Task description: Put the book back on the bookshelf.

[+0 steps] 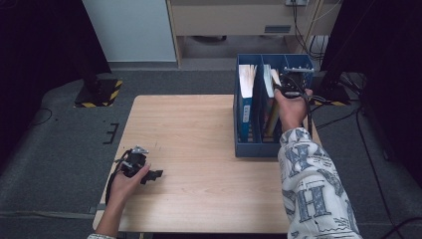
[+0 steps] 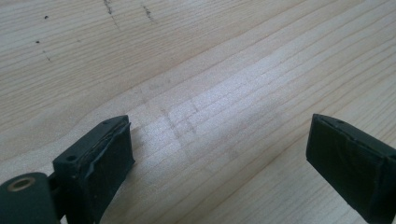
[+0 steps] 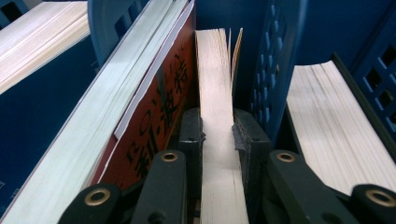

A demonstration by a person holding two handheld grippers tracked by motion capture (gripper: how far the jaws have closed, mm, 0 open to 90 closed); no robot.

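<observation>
While the left gripper [image 1: 158, 174] lies low over the bare table [image 1: 199, 149] near its front left corner, jaws wide with nothing between them, the right gripper [image 3: 217, 135] reaches down into the blue rack [image 1: 259, 149] at the table's right edge. Its jaws are clamped on a thin book [image 3: 215, 84] in the middle compartment, just beside a red book [image 3: 163, 107] leaning there.

Wooden table [image 1: 199, 149], blue file rack [image 1: 249, 148]
</observation>
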